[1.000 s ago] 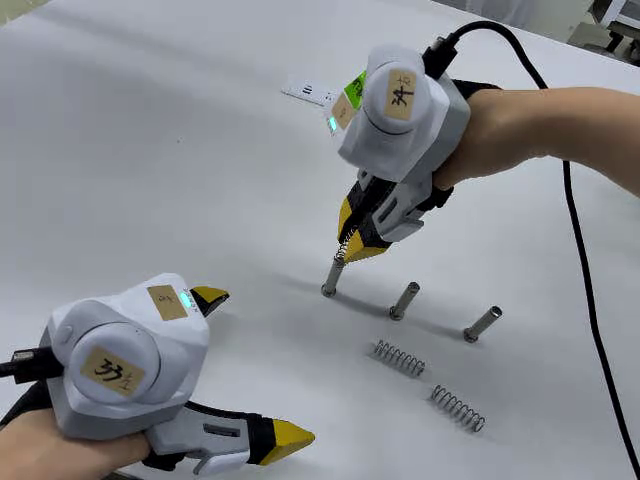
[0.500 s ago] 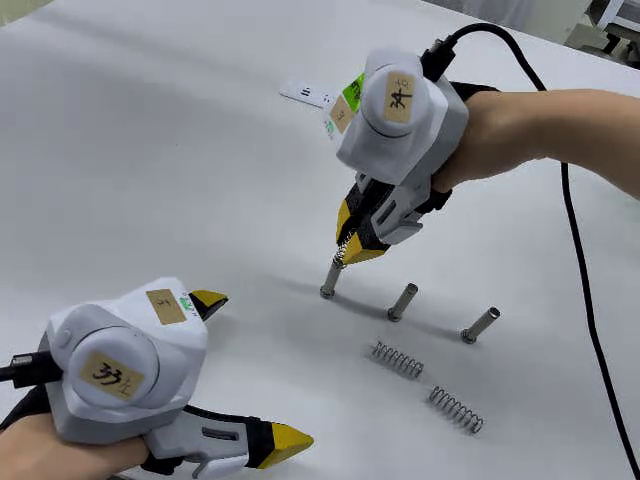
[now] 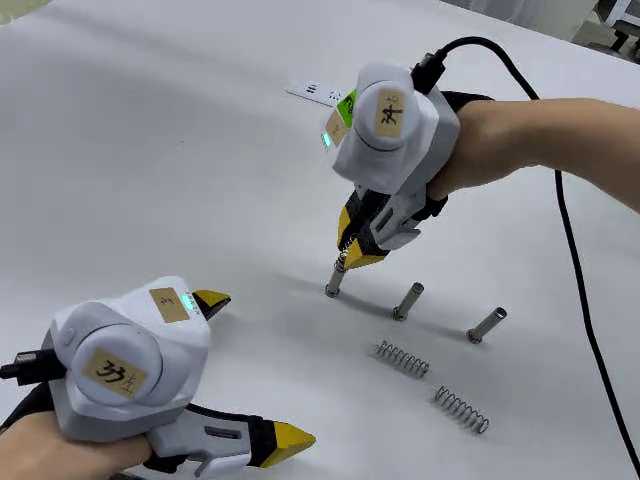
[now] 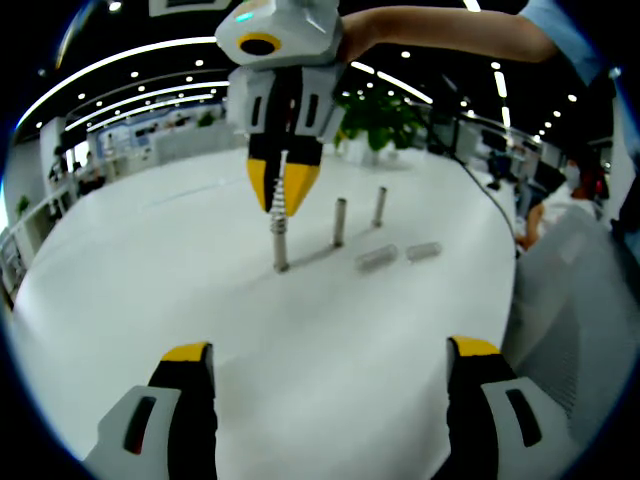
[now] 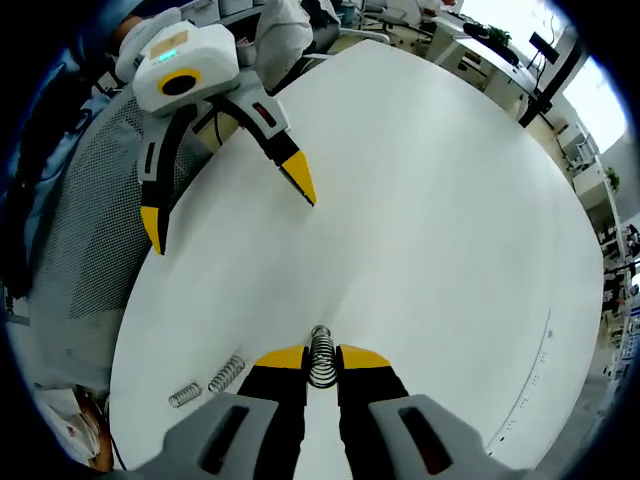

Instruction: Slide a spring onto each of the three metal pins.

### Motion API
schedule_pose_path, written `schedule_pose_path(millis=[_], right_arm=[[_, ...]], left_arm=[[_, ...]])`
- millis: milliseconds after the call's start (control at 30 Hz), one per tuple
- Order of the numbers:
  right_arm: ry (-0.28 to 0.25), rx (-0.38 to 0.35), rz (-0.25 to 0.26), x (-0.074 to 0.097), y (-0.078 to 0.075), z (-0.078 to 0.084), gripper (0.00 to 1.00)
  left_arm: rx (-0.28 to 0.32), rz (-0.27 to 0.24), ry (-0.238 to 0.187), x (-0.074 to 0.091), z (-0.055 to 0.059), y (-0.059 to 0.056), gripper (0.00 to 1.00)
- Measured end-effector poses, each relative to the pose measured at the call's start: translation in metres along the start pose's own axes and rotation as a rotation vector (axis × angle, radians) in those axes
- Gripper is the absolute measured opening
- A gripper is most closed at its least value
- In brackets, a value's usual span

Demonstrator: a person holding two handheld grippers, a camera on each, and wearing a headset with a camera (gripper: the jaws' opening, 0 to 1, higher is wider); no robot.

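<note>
Three short metal pins stand on the white table: the left pin (image 3: 333, 280), the middle pin (image 3: 406, 300) and the right pin (image 3: 486, 324). My right gripper (image 3: 349, 250) is shut on a spring (image 5: 321, 356) and holds it over the top of the left pin (image 4: 280, 245), its lower coils at the pin's tip. Two more springs lie flat in front of the pins, one (image 3: 402, 358) near the middle pin, the other (image 3: 461, 409) further right. My left gripper (image 3: 255, 375) stands open at the near left, nothing between its fingers.
A white label strip (image 3: 313, 92) lies far back on the table. A black cable (image 3: 570, 230) runs from the right gripper along the table's right side. In the left gripper view, plants and office furniture (image 4: 385, 120) stand beyond the table edge.
The right gripper has tipped slightly and lowered the spring closer onto the left pin. The left gripper has stayed in place.
</note>
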State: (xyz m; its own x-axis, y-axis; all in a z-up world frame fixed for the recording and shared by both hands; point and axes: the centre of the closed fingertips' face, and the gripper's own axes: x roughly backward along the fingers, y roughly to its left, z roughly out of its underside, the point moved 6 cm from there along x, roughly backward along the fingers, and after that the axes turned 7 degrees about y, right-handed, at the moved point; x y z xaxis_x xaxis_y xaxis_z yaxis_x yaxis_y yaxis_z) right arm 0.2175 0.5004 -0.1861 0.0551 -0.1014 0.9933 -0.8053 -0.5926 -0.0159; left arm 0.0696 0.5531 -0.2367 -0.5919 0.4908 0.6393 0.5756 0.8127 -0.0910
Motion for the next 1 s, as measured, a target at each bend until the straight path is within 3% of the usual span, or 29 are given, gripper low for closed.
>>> schedule_pose_path(millis=[633, 1000], right_arm=[[0.056, 0.004, -0.012, -0.029, 0.0, -0.001, 0.12], [0.069, -0.006, -0.005, -0.037, 0.004, 0.001, 0.12]], left_arm=[[0.012, 0.0, 0.003, 0.0, 0.004, 0.001, 0.97], [0.019, 0.001, 0.006, 0.0, 0.006, 0.0, 0.97]])
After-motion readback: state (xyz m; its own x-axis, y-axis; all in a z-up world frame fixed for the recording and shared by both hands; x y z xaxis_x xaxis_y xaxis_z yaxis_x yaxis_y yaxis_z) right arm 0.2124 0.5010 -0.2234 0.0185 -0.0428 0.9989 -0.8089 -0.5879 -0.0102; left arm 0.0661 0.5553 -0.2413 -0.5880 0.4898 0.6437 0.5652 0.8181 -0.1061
